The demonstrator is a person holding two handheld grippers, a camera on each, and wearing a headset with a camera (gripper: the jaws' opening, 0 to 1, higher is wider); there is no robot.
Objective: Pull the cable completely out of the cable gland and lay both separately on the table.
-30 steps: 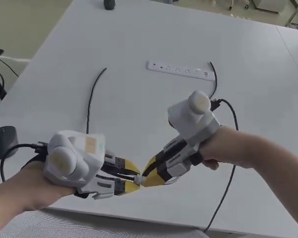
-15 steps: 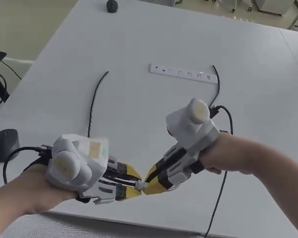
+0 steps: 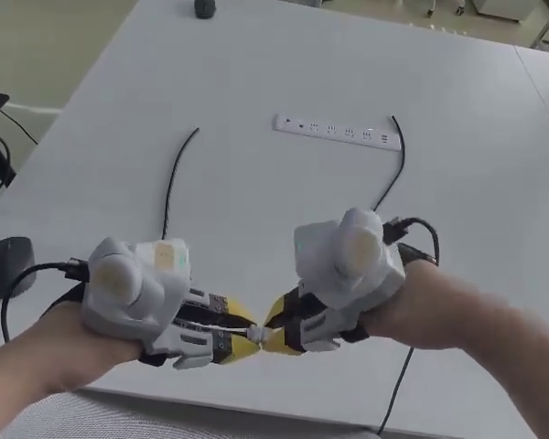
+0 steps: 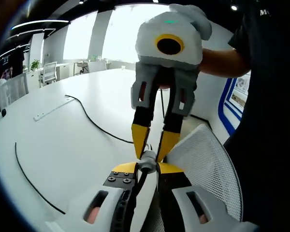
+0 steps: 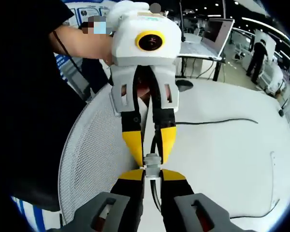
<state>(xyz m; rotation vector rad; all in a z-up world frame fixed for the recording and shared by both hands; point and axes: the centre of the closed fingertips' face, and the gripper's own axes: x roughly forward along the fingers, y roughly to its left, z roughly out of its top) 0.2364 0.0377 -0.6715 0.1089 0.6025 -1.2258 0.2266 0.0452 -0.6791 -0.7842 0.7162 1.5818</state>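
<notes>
Both grippers meet tip to tip over the table's near edge. A small grey-white cable gland [image 3: 256, 336] [image 4: 147, 162] [image 5: 152, 160] sits between the yellow tips. My left gripper [image 3: 245, 335] [image 4: 148, 169] is shut on the gland's body. My right gripper [image 3: 273, 338] [image 5: 152, 176] faces it and is shut on the black cable [image 5: 156, 195] close behind the gland. More of the black cable [image 4: 134, 195] runs back between the left jaws. From its own view, each gripper sees the other coming in from above.
A white power strip [image 3: 337, 133] lies far across the table, its black lead [image 3: 398, 174] trailing toward my right hand. A thin black cable [image 3: 169, 187] lies to the left. A black mouse [image 3: 7, 261] sits at the left edge. A white mesh chair back [image 5: 87, 159] stands under the grippers.
The right gripper has sunk lower and tipped over, so its rounded top now faces the head camera. The tips stay together at the gland. The left gripper has barely moved.
</notes>
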